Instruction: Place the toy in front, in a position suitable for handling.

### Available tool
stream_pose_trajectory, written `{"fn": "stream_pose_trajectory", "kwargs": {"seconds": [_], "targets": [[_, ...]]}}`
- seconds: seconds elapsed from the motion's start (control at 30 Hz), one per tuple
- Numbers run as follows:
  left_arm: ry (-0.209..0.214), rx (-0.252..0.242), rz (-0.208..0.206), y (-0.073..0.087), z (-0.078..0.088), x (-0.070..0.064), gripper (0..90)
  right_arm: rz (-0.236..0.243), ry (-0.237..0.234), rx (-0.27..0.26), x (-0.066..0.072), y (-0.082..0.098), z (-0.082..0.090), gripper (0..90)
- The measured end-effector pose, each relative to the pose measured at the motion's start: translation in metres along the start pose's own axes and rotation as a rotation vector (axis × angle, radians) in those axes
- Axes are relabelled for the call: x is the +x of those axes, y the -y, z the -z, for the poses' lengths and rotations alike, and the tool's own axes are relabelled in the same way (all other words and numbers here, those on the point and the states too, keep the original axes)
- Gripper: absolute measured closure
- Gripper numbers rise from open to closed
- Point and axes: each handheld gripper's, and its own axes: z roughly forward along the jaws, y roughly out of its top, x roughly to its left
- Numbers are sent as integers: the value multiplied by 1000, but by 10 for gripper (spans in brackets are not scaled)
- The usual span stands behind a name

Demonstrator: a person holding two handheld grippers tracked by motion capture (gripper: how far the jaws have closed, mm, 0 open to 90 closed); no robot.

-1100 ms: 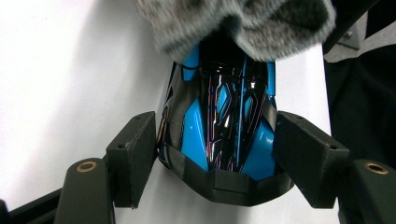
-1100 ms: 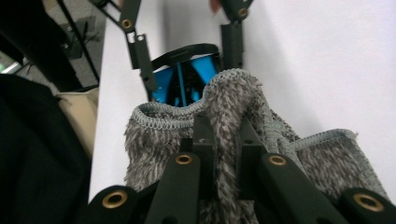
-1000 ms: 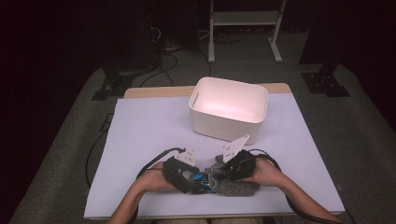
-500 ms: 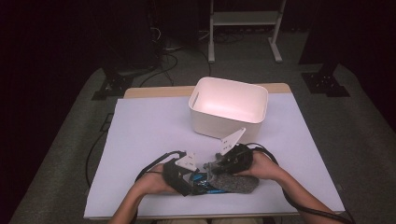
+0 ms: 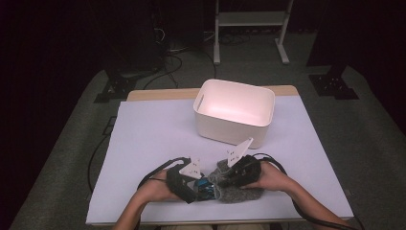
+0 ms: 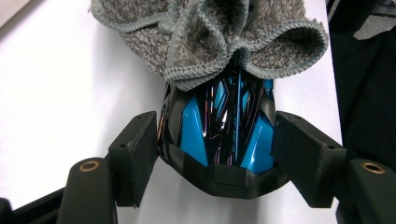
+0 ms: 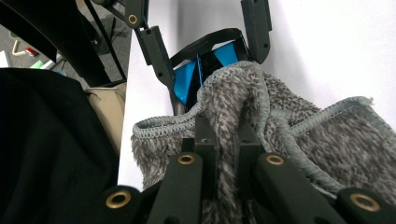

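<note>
Midway, the left gripper [image 6: 219,154] clamps a blue-and-black toy car [image 6: 224,126] while the right gripper [image 7: 223,140], pinched shut on the grey cloth [image 7: 299,140], rubs its front; white bin [image 5: 234,115] waits empty

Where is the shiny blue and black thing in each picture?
High view: the blue and black thing sits near the bottom middle, between the two hands.
Left gripper view: it fills the middle, between the left gripper's jaws.
Right gripper view: it peeks out at the top middle, behind the cloth.
Shared landmark: the fuzzy grey cloth lying over one end of it.
</note>
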Motion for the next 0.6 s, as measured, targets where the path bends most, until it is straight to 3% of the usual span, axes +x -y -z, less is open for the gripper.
{"fn": "stream_pose_trajectory", "kwargs": {"seconds": [0.13, 0.2, 0.3, 0.4, 0.57, 0.6], "targets": [[-18, 12, -22, -1, 1, -2, 325, 13, -2, 18, -1, -3, 2, 831], [-29, 1, -18, -1, 0, -5, 325, 4, 12, 2, -5, -4, 6, 830], [-53, 20, -65, -3, 2, -9, 330, -31, 3, -33, -17, -6, 12, 827], [-62, 27, -83, -3, 2, -11, 331, -39, 3, -16, -21, -9, 10, 826], [-75, 21, -100, -2, 3, -14, 331, -74, -25, -13, -29, -10, 2, 824], [-77, 22, -110, -2, 4, -15, 331, -91, -53, -11, -30, -8, -1, 820]]}}
